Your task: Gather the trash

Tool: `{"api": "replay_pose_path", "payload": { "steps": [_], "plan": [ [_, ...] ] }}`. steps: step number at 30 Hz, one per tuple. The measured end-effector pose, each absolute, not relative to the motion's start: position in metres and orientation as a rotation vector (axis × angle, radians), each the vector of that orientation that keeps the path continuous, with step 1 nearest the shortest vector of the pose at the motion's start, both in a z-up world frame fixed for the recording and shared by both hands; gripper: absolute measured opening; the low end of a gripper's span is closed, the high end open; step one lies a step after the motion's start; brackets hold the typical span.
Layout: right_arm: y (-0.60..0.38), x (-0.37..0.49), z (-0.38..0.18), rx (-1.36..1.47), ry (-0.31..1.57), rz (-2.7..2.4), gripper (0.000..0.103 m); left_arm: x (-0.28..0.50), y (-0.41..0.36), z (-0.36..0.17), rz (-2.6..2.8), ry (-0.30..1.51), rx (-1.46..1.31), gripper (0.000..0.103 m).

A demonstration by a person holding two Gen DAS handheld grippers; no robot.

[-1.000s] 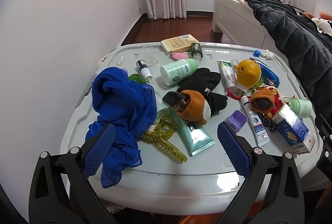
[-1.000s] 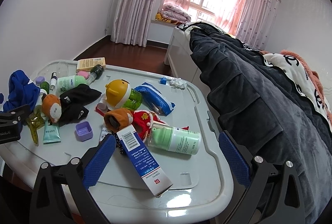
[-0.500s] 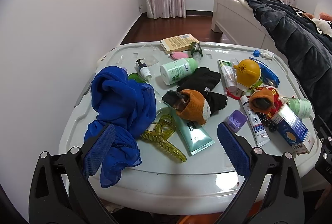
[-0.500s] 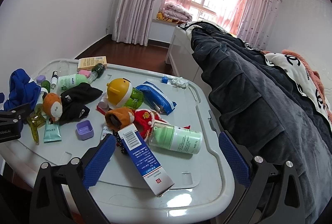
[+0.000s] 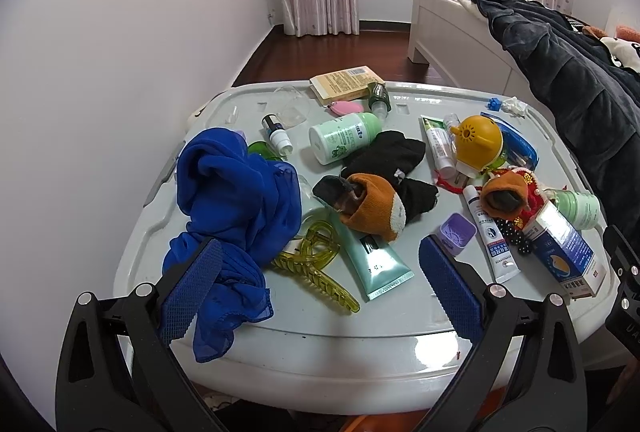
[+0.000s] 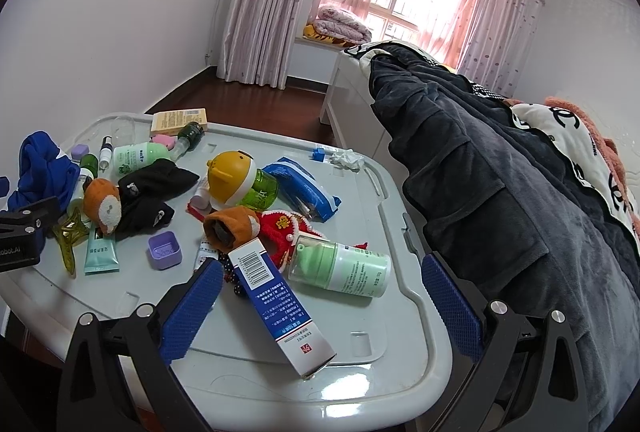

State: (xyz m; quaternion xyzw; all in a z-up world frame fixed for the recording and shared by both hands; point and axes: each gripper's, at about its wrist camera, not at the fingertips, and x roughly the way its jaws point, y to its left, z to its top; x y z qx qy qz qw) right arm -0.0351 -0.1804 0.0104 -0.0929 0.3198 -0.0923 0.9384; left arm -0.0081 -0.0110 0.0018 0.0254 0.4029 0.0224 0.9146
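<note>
Little has moved: both grippers, left (image 5: 320, 288) and right (image 6: 320, 306), hover wide apart (empty) over the cluttered lid (image 6: 400, 344).

Your left gripper (image 5: 320, 284) stands wide open over the near edge of the grey lid (image 5: 320, 336), where a bare strip lies free; ahead, the blue cloth (image 5: 236, 200), yellow-green hair claw (image 5: 316, 264) and mint tube (image 5: 372, 260) block the way. Your right gripper (image 6: 320, 300), also open, straddles the blue-and-white box (image 6: 280, 304), with the green bottle (image 6: 344, 266) just beyond and the dark bedding (image 6: 500, 200) close on the right.
</note>
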Motion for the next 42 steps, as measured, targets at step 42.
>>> {"api": "replay_pose_path", "payload": {
  "steps": [42],
  "plan": [
    [-0.188, 0.008, -0.052, -0.222, 0.83, -0.099, 0.098, -0.009, -0.01, 0.0, -0.06, 0.846, 0.018, 0.096]
  ]
}}
